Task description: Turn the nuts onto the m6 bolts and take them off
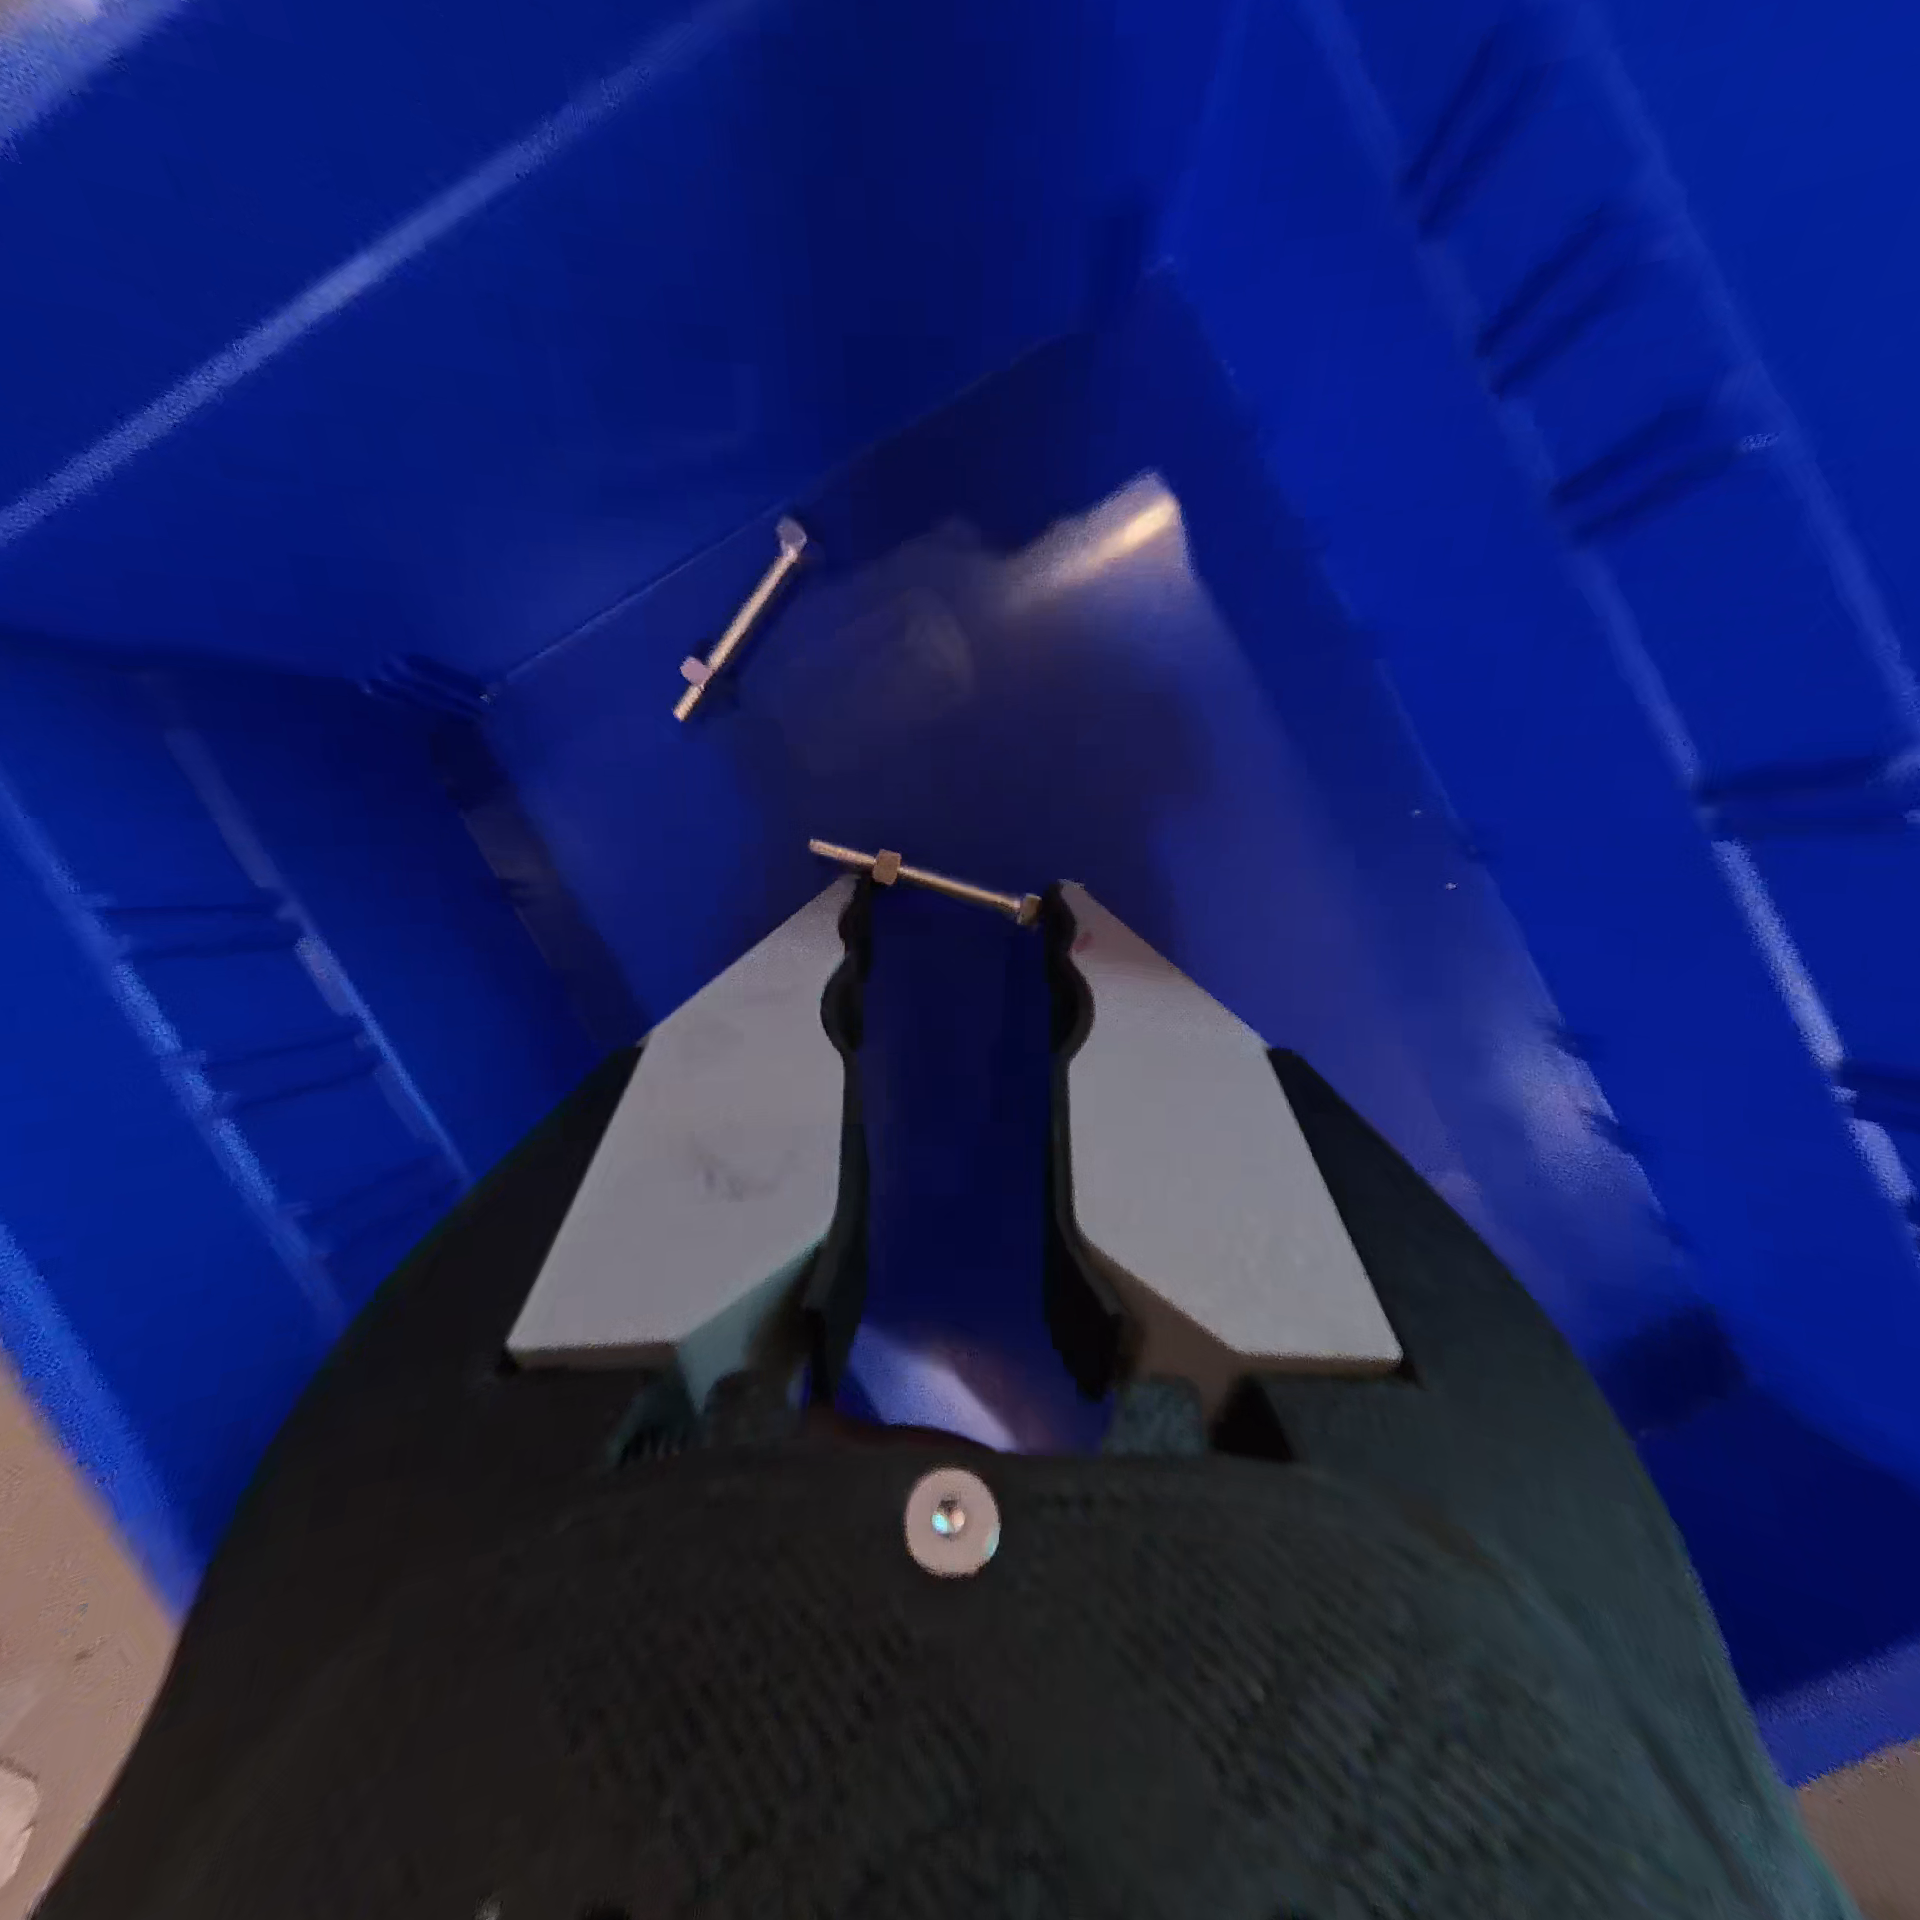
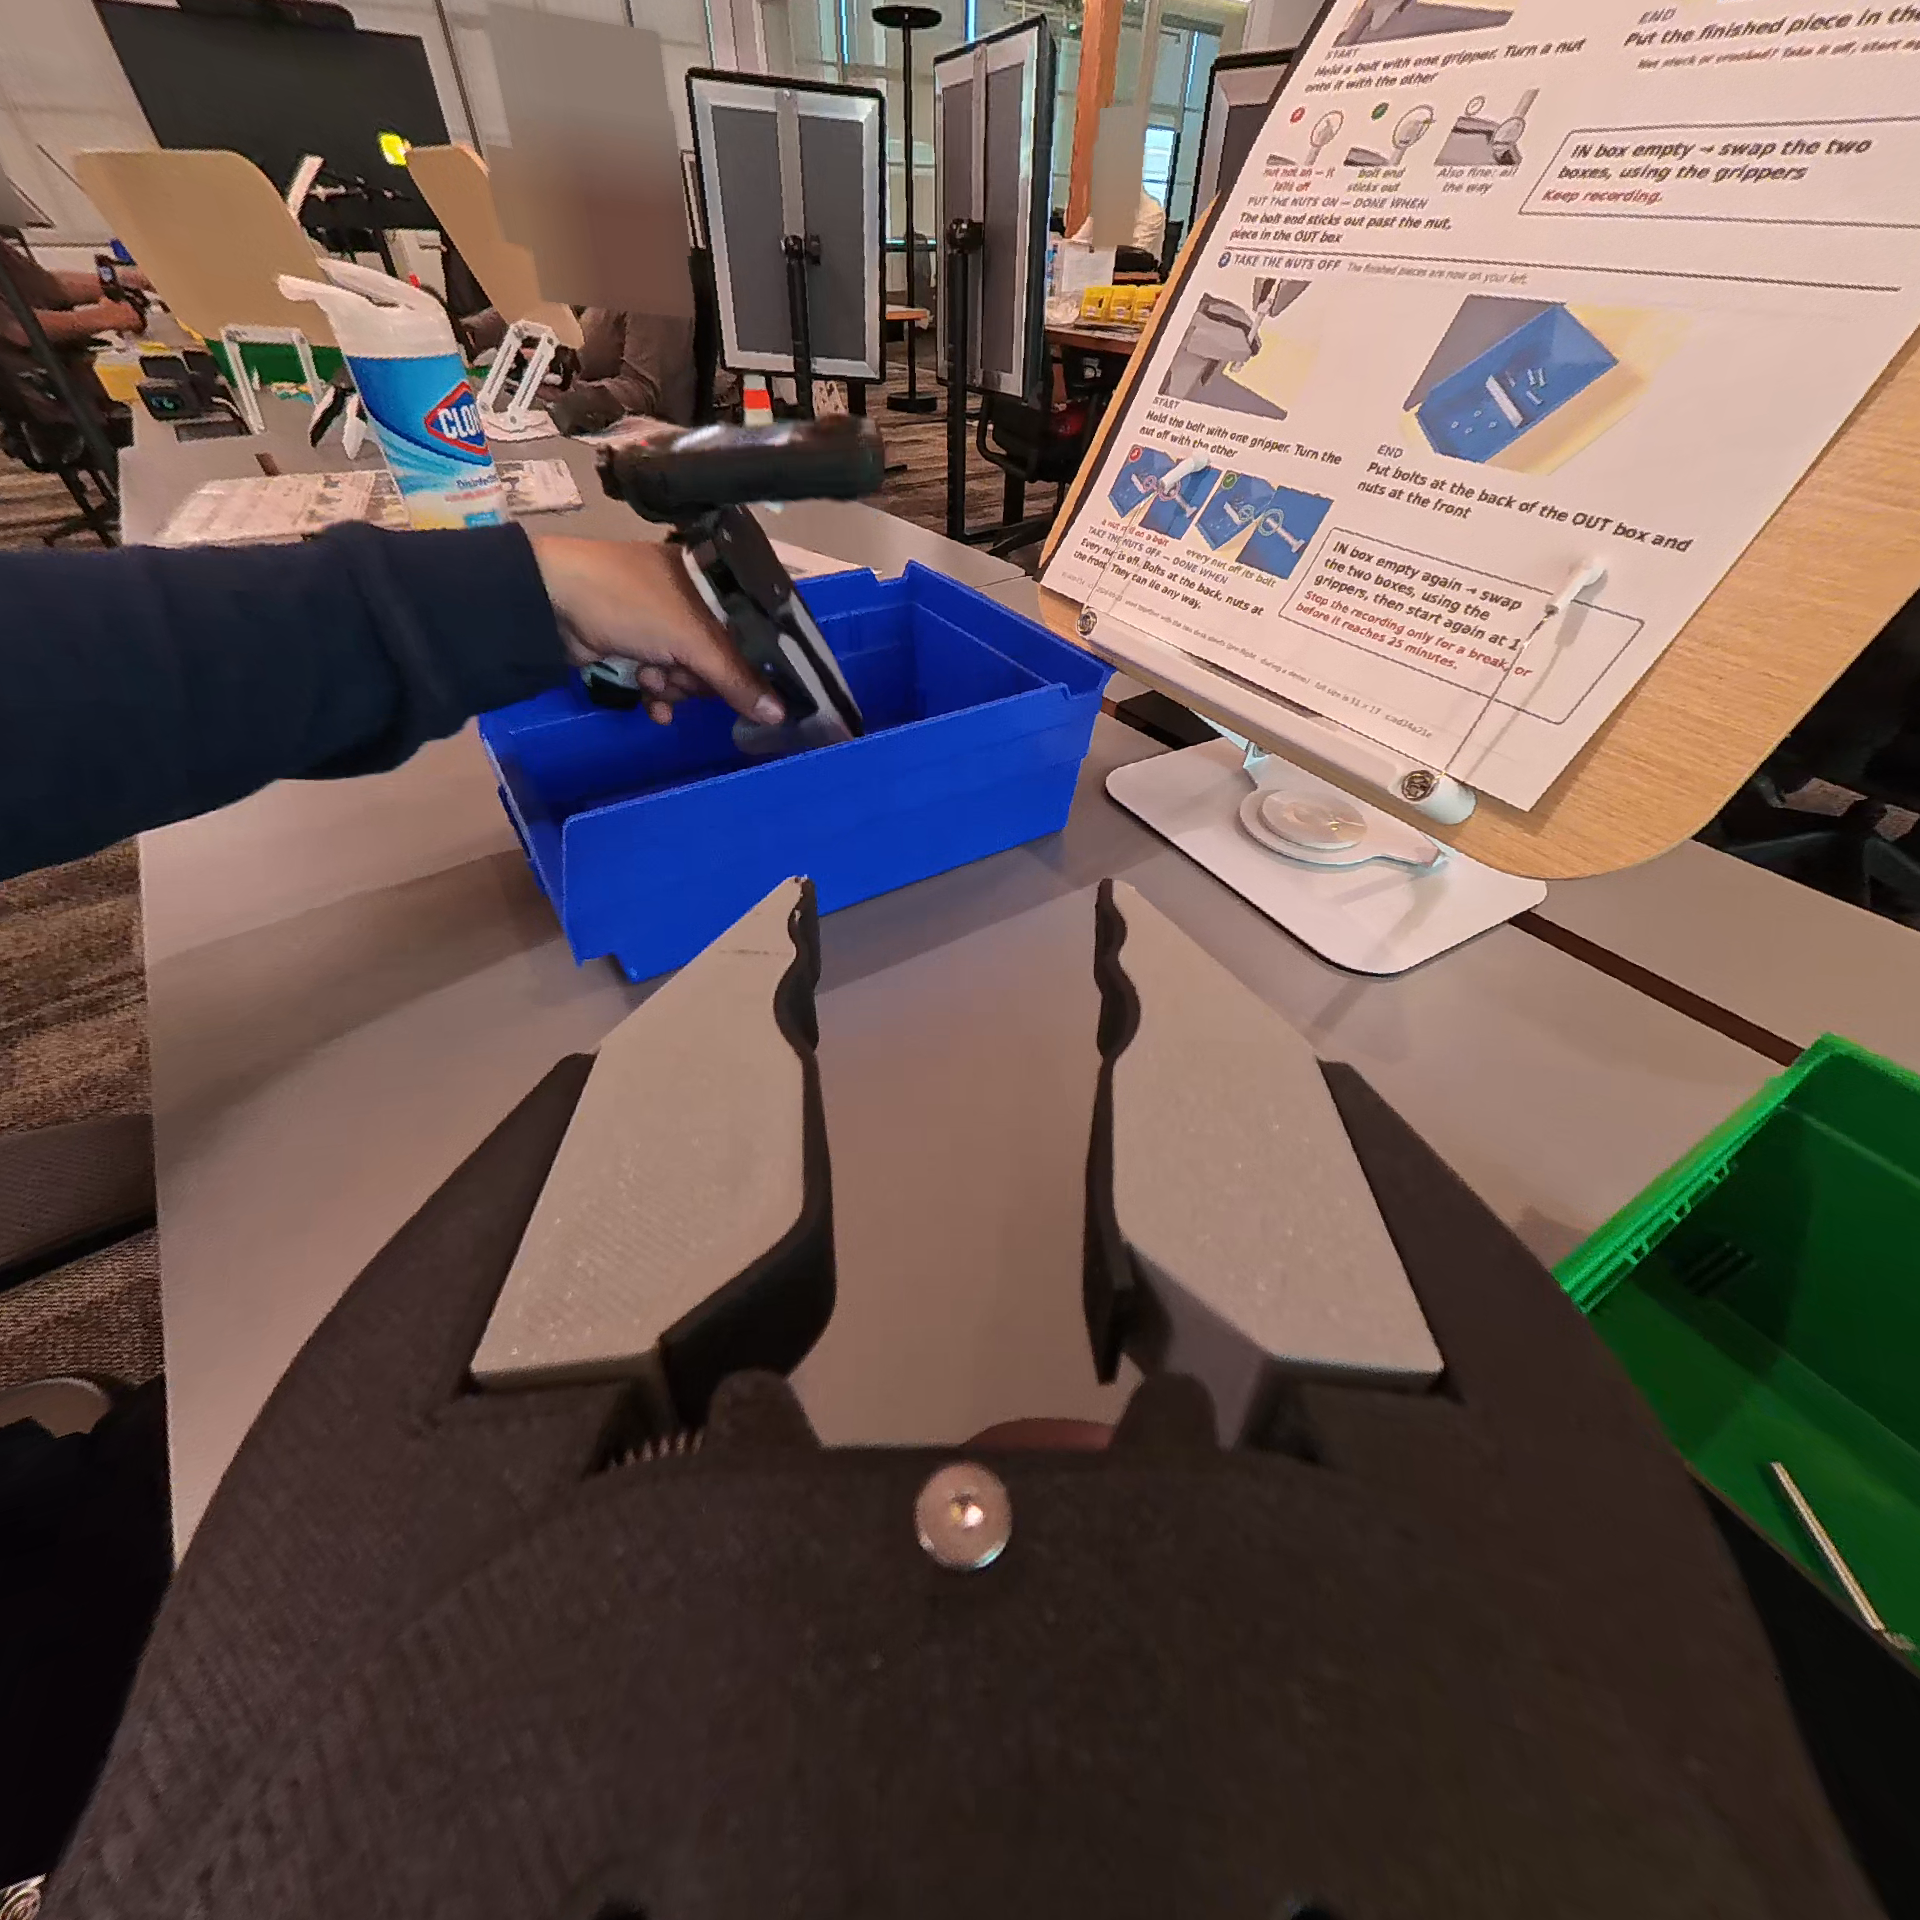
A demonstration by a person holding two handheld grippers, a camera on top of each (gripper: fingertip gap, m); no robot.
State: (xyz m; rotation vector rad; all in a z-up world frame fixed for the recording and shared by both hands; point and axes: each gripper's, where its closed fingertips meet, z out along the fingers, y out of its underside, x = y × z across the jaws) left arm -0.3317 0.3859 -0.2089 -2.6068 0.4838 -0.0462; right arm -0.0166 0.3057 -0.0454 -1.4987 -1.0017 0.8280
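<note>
In the left wrist view my left gripper (image 1: 956,896) is open, deep inside the blue bin (image 1: 1351,727). A bolt (image 1: 961,889) with a nut (image 1: 886,864) threaded on it lies crosswise on the bin floor right at my fingertips, its head against the right fingertip (image 1: 1070,914). A second bolt (image 1: 743,618) with a nut on it lies farther in, against the bin wall. My right gripper (image 2: 954,894) is open and empty above the grey table (image 2: 416,987), in front of the blue bin (image 2: 831,831). There a hand holds the left gripper (image 2: 779,644) tilted down into the bin.
A green bin (image 2: 1766,1299) stands at the right edge of the table, with a thin metal strip (image 2: 1829,1558) in it. A wooden board with an instruction sheet (image 2: 1455,416) on a white stand is behind the blue bin to the right. A wipes canister (image 2: 416,405) stands at the back left. Across from one pair of fingers to the other is roughly 35 centimetres.
</note>
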